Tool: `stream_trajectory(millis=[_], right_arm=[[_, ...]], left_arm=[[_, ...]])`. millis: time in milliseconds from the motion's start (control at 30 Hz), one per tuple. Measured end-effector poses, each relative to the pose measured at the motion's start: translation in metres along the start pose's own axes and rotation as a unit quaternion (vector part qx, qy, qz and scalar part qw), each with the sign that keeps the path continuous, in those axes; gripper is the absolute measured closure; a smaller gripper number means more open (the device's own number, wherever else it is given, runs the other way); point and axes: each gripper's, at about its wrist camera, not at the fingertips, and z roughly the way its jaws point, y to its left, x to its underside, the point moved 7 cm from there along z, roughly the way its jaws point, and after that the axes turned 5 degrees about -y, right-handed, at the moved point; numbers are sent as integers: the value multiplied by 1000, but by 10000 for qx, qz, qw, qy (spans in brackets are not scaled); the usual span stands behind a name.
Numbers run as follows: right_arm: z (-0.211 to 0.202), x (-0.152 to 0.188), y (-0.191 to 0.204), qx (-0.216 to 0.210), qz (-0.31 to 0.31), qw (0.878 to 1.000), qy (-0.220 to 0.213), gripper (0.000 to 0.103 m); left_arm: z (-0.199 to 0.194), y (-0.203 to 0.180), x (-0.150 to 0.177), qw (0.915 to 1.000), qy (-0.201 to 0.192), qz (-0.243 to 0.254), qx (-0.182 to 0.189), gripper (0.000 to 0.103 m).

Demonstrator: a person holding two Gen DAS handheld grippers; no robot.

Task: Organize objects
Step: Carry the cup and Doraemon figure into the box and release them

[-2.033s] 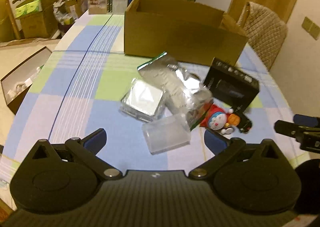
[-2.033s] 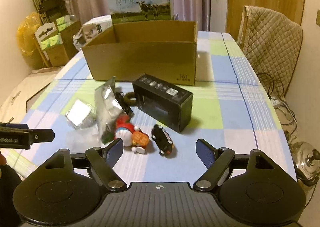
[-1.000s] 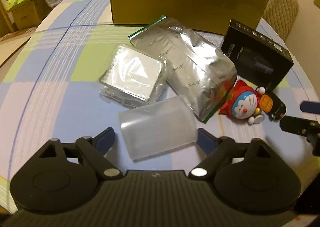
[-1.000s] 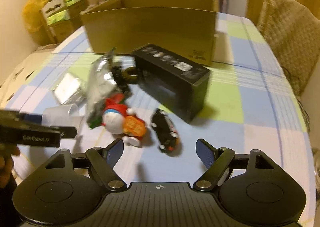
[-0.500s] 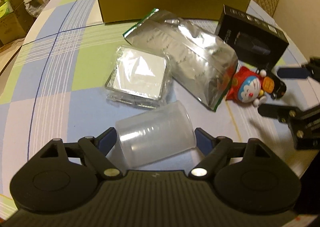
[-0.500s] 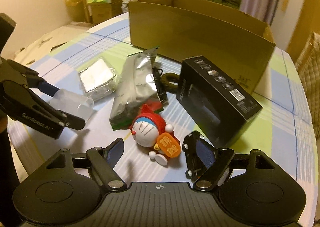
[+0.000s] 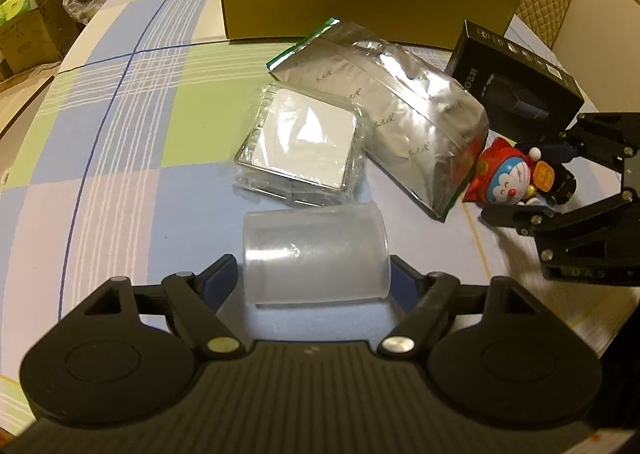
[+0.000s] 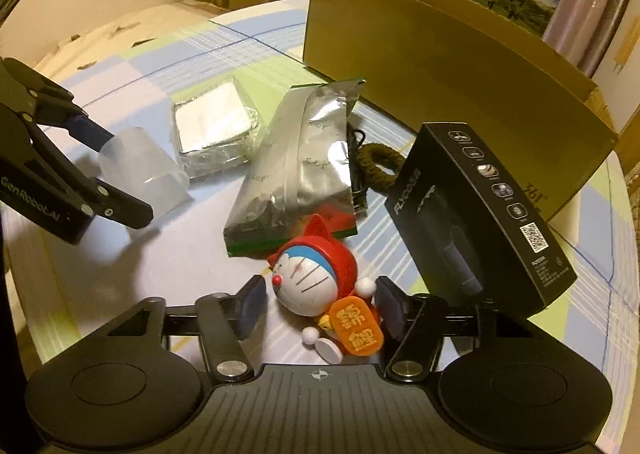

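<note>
The left claw [image 7: 316,278] is sitting spread wide around a frosted plastic cup [image 7: 316,252] that is lying on its side on the checked worktop [image 7: 120,141], one blue-padded finger showing at each end of the cup; whether the pads are touching it cannot be told, and it is not squeezed. The right claw [image 8: 318,308] is likewise standing released, its two fingers flanking a red-hooded Doraemon figurine [image 8: 320,286] that is lying on the worktop with an orange plaque on its front; a gap is showing between the left pad and the toy's head, while the right pad is sitting very close to its arm. Just beyond the cup a clear plastic clamshell pack [image 7: 300,141] is resting flat, and beside it a silver foil pouch [image 7: 384,105] with a green edge is lying with its lower corner next to the figurine. A black product box [image 8: 480,213] is standing tilted to the right of the toy, with a dark braided ring [image 8: 380,163] and a black cable between it and the pouch. A large open cardboard box [image 8: 440,65] is occupying the far side of the worktop, behind all of these.
</note>
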Motion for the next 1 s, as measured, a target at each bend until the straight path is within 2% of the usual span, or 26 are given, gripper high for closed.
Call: stream_trajectory(millis=[233,300,567,1000], right_arm=[[-4,3,3,5,37,10000,-7,52],[-5,3,3,2,97,10000,1,54],[-12,5,6,2,403,9992,65,55],[-45,-1,-3,201,1069,9939,-202,55]], left_arm=[[5,-3,0,9998,-31,207,12,28],[5,-4,-1,9997,-48,248,-4,34],[0,-8,2,9991,-72,407,99,34],[-32,-20,-11,9972,-464,511,281,34]])
